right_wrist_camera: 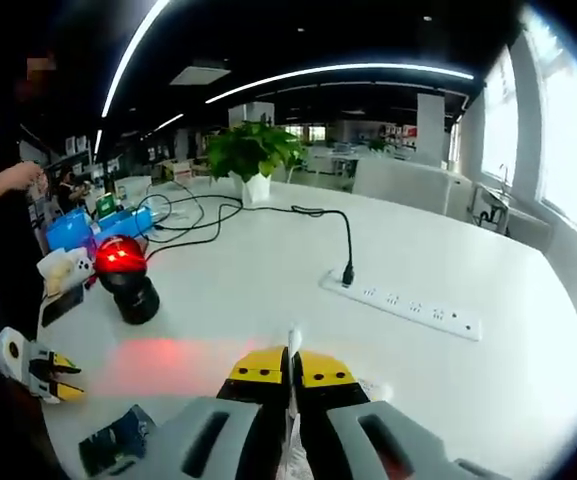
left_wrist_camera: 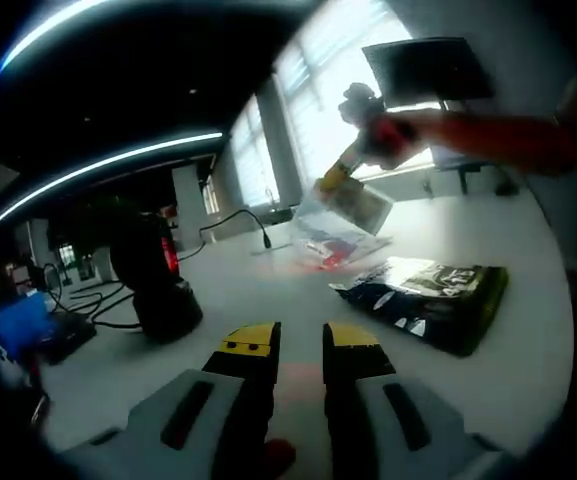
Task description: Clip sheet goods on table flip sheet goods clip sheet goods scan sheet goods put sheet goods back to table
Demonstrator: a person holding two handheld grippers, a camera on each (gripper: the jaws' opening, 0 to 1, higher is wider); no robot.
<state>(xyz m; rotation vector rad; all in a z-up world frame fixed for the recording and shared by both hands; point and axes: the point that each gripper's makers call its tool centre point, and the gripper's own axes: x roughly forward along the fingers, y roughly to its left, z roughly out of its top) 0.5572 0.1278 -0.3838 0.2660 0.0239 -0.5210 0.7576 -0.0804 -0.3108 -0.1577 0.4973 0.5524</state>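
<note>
My right gripper (right_wrist_camera: 290,365) is shut on the thin edge of a clear sheet packet (right_wrist_camera: 292,345) that pokes up between its yellow tips. From the left gripper view, that right gripper (left_wrist_camera: 368,140) holds the clear packet (left_wrist_camera: 343,215), printed in red, hanging just above the white table (left_wrist_camera: 488,225). A dark printed packet (left_wrist_camera: 428,295) lies flat on the table to the right of my left gripper (left_wrist_camera: 301,338), which stands open with nothing between its jaws. A black scanner (right_wrist_camera: 123,270) with a red light stands at the left and casts a red glow (right_wrist_camera: 158,355) on the table.
A white power strip (right_wrist_camera: 408,305) with a black cable lies ahead on the right. A potted plant (right_wrist_camera: 253,150) stands at the back. Blue boxes (right_wrist_camera: 98,225) and cables crowd the left edge, beside a person's hand (right_wrist_camera: 8,180). The left gripper (right_wrist_camera: 33,365) shows at lower left.
</note>
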